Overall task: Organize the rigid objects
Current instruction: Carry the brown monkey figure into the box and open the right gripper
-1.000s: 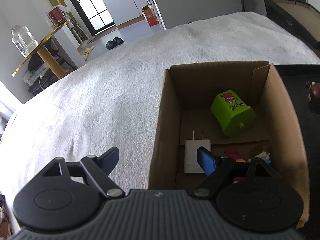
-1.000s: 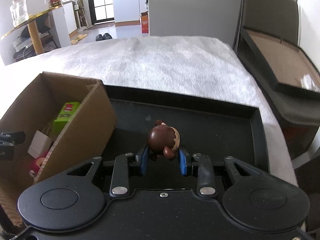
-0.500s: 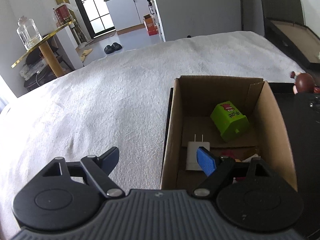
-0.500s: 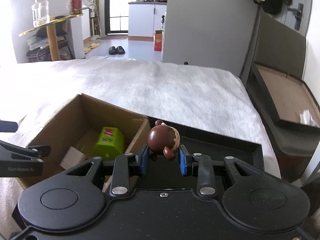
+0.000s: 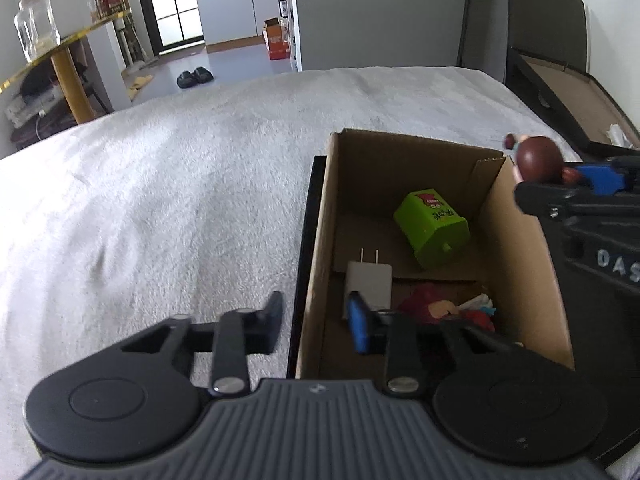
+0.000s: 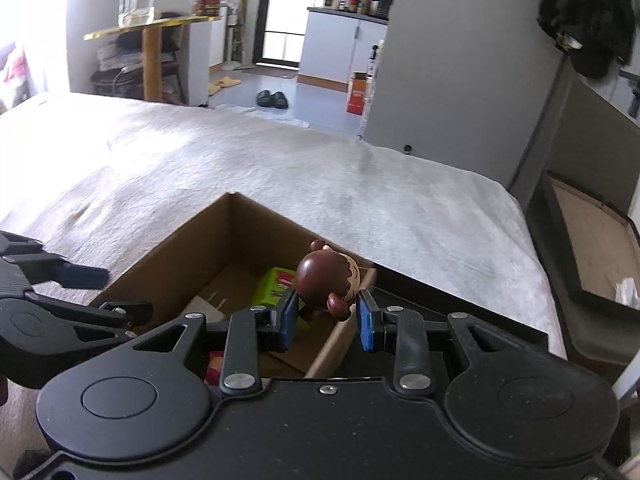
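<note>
The right black two-finger gripper [image 6: 327, 322] grips a small brown round-headed plastic figurine [image 6: 329, 282] between its blue pads, raised, while the left black two-finger gripper [image 5: 316, 322] hangs spread wide, holding nothing.

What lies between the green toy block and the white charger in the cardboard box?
Only bare cardboard floor of the cardboard box separates the green toy block from the white charger; the left wrist view shows it.

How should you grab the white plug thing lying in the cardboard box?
Grip the white charger block across its two flat sides, coming straight down from above. It lies flat on the cardboard box floor, prongs pointing away, close to the left wall.
</note>
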Action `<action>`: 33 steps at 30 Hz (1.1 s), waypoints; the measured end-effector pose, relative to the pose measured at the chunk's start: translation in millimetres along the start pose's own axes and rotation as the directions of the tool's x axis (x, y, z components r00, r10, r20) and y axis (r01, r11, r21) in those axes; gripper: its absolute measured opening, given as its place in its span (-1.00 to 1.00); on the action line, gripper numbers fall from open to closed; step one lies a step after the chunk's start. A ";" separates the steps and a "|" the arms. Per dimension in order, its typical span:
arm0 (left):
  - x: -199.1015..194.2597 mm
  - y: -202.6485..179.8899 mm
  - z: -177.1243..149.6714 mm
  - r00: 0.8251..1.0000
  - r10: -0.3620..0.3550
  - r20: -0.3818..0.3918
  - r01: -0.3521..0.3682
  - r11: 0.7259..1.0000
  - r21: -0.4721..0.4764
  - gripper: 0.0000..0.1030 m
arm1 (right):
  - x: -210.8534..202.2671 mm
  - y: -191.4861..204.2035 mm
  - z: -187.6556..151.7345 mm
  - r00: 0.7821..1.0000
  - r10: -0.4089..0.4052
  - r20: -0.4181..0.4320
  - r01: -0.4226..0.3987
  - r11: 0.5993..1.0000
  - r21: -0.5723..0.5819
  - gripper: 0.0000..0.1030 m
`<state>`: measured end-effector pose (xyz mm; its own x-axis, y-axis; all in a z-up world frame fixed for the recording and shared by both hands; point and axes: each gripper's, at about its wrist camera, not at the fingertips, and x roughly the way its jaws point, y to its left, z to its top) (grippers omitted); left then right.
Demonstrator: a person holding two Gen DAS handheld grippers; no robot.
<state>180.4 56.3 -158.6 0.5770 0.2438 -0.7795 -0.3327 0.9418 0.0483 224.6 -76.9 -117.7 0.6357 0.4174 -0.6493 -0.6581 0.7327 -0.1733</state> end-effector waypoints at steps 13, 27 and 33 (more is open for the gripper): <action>4.5 8.4 -4.4 0.999 -0.037 -0.012 0.037 0.999 -0.017 -0.83 | 13.9 34.4 23.6 0.998 0.052 0.024 -0.052 0.998 -0.022 -0.37; -0.3 4.7 -4.2 1.000 -0.010 -0.022 0.009 1.000 -0.023 -0.81 | -3.6 20.8 2.9 1.000 0.005 -0.028 -0.003 0.998 0.059 0.10; -2.8 0.2 -6.1 1.000 0.014 -0.025 -0.015 1.000 -0.012 -0.81 | -16.0 6.4 -15.1 0.997 -0.031 -0.066 0.039 0.991 0.130 0.34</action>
<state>174.1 54.4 -160.3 0.5534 0.2515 -0.7941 -0.3503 0.9352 0.0521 204.2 -87.0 -119.6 0.6279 0.3582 -0.6910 -0.5743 0.8124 -0.1006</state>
